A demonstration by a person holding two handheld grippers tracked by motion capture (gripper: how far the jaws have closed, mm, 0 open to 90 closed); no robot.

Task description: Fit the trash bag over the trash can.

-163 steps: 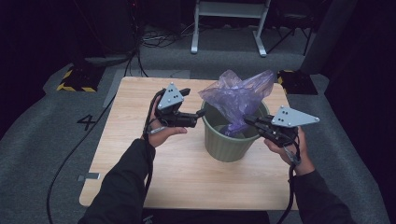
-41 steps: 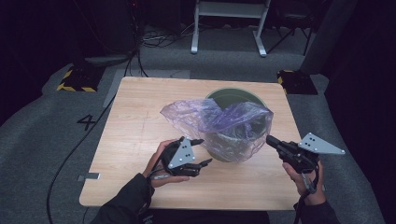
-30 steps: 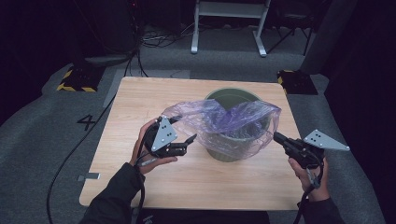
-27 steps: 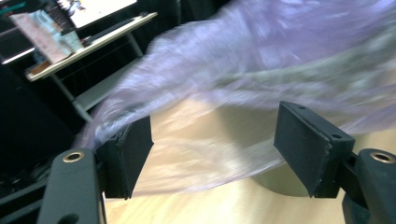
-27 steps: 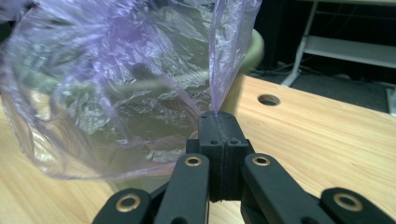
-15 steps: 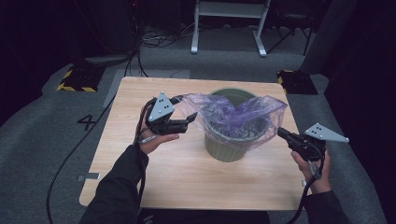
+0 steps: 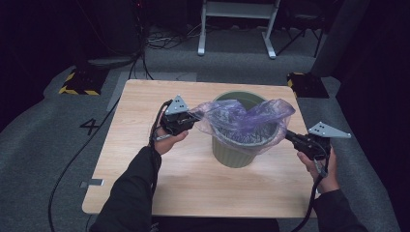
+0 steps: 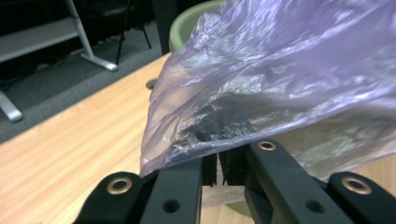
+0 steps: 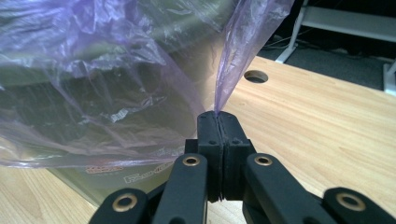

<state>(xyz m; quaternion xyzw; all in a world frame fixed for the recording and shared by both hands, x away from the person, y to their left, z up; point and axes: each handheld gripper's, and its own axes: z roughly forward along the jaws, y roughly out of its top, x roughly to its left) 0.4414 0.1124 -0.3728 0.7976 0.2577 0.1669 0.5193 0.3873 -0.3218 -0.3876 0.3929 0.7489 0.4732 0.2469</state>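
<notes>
At the frame's centre on the desk [image 7: 145, 193], the green bin [image 7: 239, 152] now wears the purple bag [image 7: 241, 118], lately hanging nearer. Left claw [image 7: 192, 121] and right claw [image 7: 288, 137] each pinch an edge, stretching it open over the rim.

Tabletop [image 7: 145, 145]: light wood, rectangular, rounded corners, standing on grey carpet. Round cable hole [image 9: 255, 76] visible in the surface in the right gripper view. Green bin [image 7: 237, 153] stands upright directly on the wood, right of centre, toward the far edge. Remaining surface bare, grain running lengthwise.
</notes>
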